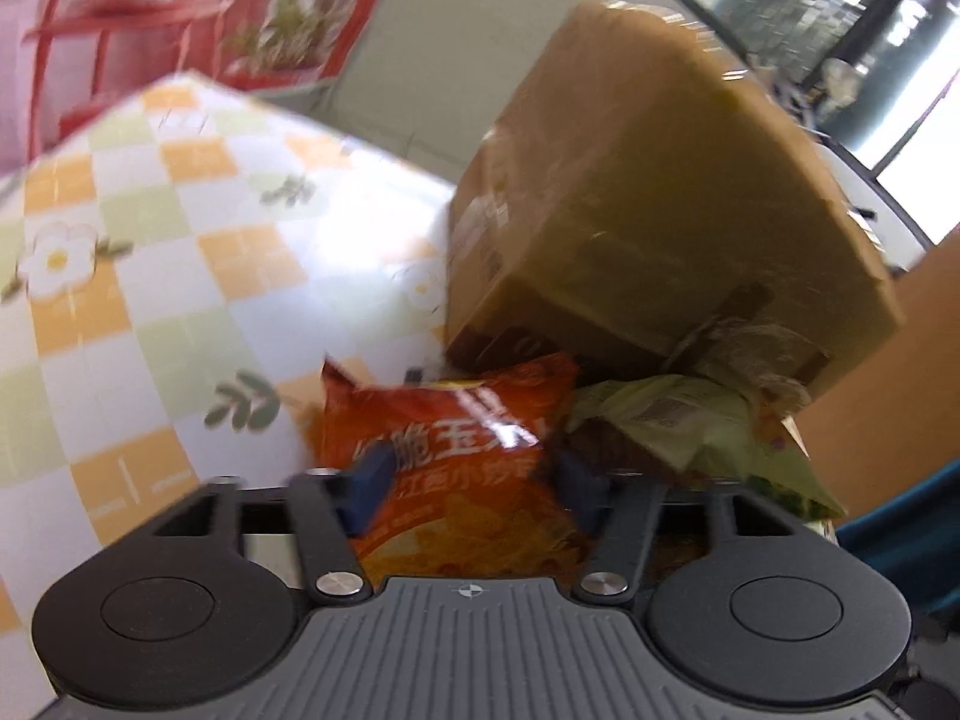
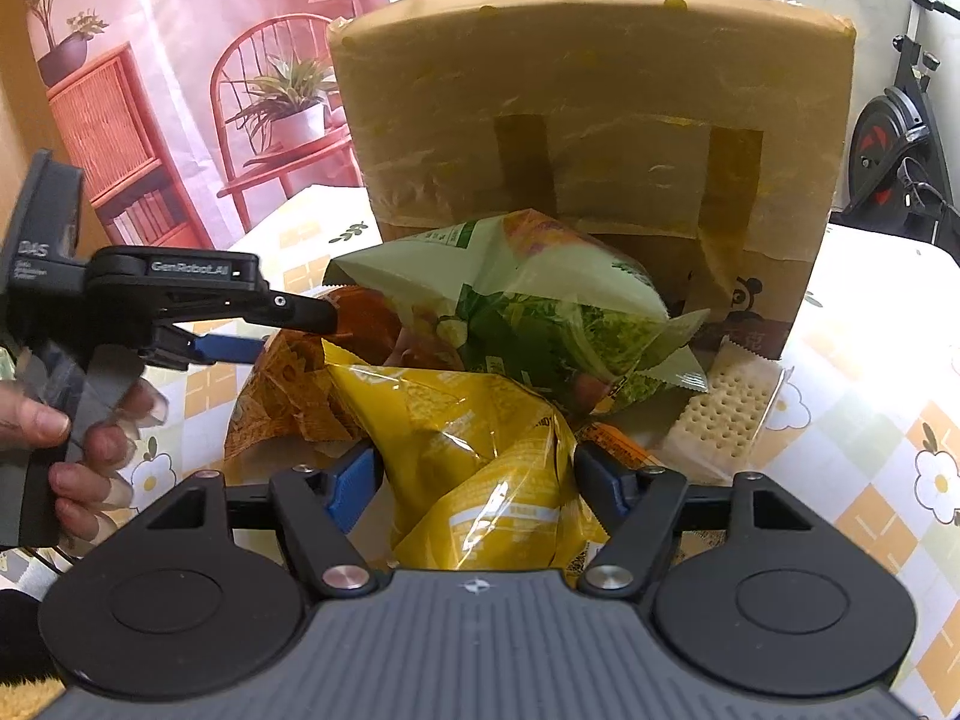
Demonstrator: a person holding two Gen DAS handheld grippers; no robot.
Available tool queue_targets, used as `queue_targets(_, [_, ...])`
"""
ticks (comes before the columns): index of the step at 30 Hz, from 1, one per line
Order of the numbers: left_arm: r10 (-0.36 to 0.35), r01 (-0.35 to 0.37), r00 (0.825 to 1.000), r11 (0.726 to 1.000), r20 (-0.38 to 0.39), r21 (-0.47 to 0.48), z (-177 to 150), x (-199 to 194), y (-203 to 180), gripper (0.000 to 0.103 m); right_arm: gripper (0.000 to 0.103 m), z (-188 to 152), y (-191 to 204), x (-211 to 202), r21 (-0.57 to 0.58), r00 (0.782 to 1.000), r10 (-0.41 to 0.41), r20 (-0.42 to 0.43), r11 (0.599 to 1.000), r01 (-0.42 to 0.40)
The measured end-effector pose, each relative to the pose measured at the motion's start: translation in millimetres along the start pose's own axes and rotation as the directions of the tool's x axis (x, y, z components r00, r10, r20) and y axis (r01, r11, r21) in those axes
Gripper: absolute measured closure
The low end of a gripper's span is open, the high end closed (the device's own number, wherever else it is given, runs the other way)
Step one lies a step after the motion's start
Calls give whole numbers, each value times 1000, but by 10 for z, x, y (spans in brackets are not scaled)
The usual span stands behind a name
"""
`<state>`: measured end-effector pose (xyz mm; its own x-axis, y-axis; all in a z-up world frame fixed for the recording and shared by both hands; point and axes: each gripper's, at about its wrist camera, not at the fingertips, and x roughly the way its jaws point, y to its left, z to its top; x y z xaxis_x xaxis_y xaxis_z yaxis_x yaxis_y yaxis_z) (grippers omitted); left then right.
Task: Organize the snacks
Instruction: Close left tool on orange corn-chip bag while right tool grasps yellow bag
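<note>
Gripping: orange bag point(image 1: 456, 468) btwn left gripper point(image 1: 474, 480) fingers.

Blur and overlap hide much of the snack pile.
The left wrist view is motion-smeared; the green bag point(image 1: 690, 426) and yellow bag point(image 2: 480, 450) cover an orange packet point(image 2: 288, 384), perhaps chips, and the cracker pack point(image 2: 720, 414) is partly hidden.

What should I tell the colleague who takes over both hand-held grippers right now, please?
Left hand-held gripper: shut on the orange snack bag.
Right hand-held gripper: jaws around the yellow snack bag; firm grip unclear.
The green snack bag, the cracker pack and both held bags lie piled at the mouth of the brown paper bag, which lies on its side on the checked tablecloth.
Done: nothing visibly sorted.
Left: separate and arrange every snack.
</note>
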<state>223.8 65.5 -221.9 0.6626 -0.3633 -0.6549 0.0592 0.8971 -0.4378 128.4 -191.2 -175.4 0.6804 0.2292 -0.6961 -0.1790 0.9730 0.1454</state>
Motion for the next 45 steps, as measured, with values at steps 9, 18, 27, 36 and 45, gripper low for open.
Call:
queue_targets(9, [35, -36, 999, 999, -35, -28, -40, -6, 9, 13, 34, 4, 10, -54, -1, 1000, 2, 17, 1000, -2])
queue_targets(18, [18, -22, 998, 997, -54, -78, -57, 139, 185, 11, 34, -17, -11, -56, 2, 1000, 7, 9, 1000, -7])
queue_targets(27, [12, -15, 998, 998, -55, -53, -85, 294, 129, 8, 35, -35, -37, -53, 13, 1000, 6, 5, 1000, -6])
queue_targets(36, [13, -19, 997, 997, -81, -70, -14, 364, 117, 7, 35, -40, -43, -48, 22, 1000, 9, 1, 1000, -9])
queue_targets(45, [15, -15, 1000, 1000, -26, 6, -84, 220, 34, 31, 35, -52, -52, -69, 30, 1000, 8, 5, 1000, -8])
